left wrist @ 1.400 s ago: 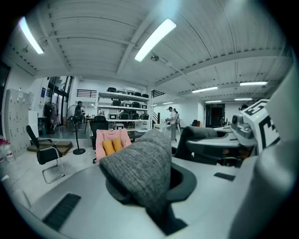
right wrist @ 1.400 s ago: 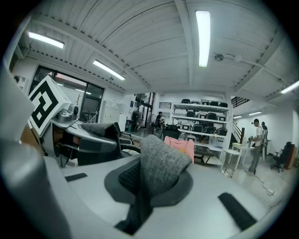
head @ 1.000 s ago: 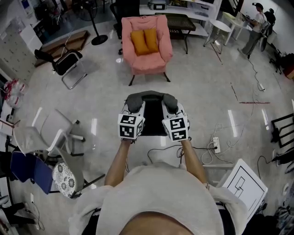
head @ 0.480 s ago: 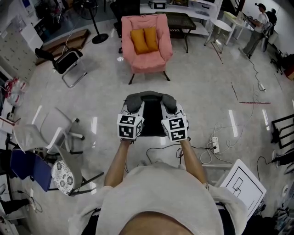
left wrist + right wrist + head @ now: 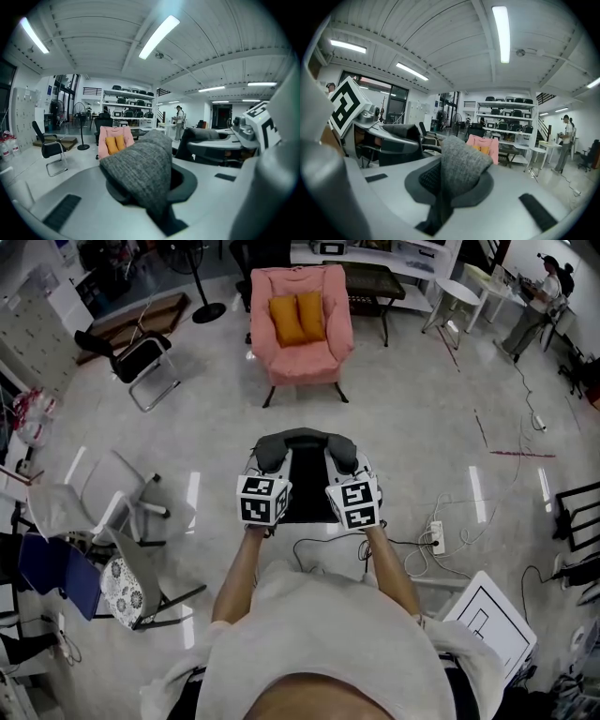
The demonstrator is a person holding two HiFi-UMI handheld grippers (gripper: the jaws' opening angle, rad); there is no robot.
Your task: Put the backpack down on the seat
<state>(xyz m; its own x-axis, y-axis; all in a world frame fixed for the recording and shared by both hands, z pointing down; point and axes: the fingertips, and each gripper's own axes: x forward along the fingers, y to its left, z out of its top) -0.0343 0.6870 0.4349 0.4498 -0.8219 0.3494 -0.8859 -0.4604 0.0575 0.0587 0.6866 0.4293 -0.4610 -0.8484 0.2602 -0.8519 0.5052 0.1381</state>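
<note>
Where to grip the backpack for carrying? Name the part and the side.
Take the backpack by its grey padded shoulder straps, one per gripper, from the near side. The left gripper and right gripper are shut on them so, and it hangs level between.

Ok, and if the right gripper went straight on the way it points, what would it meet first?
Probably the pink armchair, with only bare floor between. The right gripper is shut on the backpack strap; depth is unclear.
</note>
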